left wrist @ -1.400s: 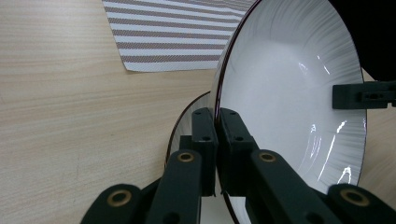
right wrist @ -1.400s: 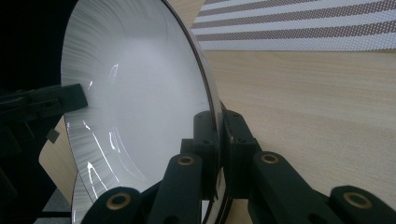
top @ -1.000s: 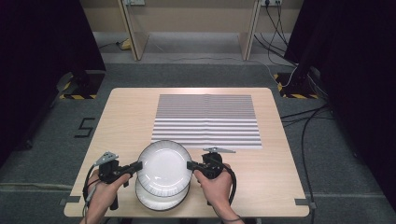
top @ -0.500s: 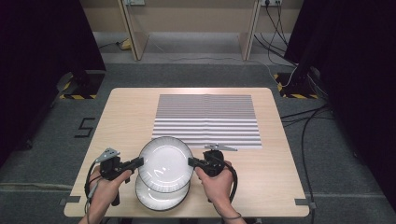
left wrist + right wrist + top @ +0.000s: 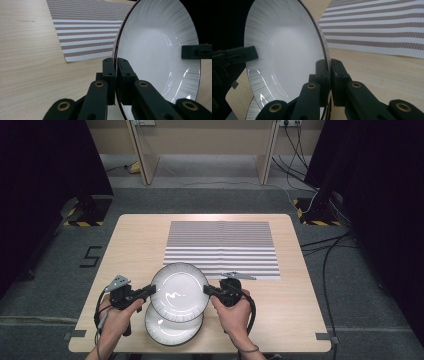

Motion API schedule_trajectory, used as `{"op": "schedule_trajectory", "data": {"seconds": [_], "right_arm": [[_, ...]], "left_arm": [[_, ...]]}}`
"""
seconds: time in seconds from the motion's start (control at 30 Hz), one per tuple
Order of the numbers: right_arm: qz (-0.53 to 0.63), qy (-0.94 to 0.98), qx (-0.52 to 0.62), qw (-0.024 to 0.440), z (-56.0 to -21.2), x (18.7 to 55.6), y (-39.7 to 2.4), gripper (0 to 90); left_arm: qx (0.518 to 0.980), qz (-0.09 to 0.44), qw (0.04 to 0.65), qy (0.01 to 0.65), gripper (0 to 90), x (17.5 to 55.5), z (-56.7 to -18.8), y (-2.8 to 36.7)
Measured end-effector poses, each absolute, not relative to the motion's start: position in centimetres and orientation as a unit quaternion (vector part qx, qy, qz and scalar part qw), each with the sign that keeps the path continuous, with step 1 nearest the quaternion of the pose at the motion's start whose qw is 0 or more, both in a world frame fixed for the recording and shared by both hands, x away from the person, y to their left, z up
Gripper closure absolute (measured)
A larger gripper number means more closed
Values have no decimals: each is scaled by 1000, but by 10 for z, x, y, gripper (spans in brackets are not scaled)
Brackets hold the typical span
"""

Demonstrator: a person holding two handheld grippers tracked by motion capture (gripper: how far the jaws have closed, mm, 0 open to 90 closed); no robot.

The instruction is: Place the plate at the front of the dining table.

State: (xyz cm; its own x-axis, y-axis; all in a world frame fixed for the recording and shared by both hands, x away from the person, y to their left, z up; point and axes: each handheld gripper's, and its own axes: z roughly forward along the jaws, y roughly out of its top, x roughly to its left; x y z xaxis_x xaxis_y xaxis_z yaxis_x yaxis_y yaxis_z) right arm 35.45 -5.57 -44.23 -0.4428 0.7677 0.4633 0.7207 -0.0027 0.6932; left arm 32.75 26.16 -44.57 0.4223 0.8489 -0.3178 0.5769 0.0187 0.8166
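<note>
High view: a white plate (image 5: 179,291) is held level above the near edge of the table (image 5: 135,235), its hollow facing up, just on the near side of the striped placemat (image 5: 220,247) and overlapping that mat's near left corner. Being round, it has no long axis; the line between its two gripped points runs parallel to the placemat's near edge. The left gripper (image 5: 148,291) clamps the plate's left rim and the right gripper (image 5: 207,290) clamps the right rim, each held in a hand. A second plate (image 5: 172,330) lies on the table farther from the placemat, partly covered by the lifted one.

Left gripper view: the black jaws are closed on the thin dark-edged rim of the plate (image 5: 160,50), which here stands edge-on with its ribbed inner face turned to the right. The placemat (image 5: 85,30) lies beyond it on the wood, and the other gripper's jaw tip bites the far rim.

Right gripper view: the jaws pinch the rim of the plate (image 5: 284,50) likewise, with the placemat (image 5: 382,27) off to the right. Below the plate's lower edge, the rim of the second plate (image 5: 253,111) shows.
</note>
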Motion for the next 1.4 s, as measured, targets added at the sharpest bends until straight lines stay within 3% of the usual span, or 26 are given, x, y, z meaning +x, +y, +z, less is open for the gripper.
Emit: {"op": "schedule_trajectory", "data": {"seconds": [1.4], "right_arm": [[484,690,536,46,-433,366,-67,855]], "left_arm": [[691,152,495,504,848,349,-437,247]]}}
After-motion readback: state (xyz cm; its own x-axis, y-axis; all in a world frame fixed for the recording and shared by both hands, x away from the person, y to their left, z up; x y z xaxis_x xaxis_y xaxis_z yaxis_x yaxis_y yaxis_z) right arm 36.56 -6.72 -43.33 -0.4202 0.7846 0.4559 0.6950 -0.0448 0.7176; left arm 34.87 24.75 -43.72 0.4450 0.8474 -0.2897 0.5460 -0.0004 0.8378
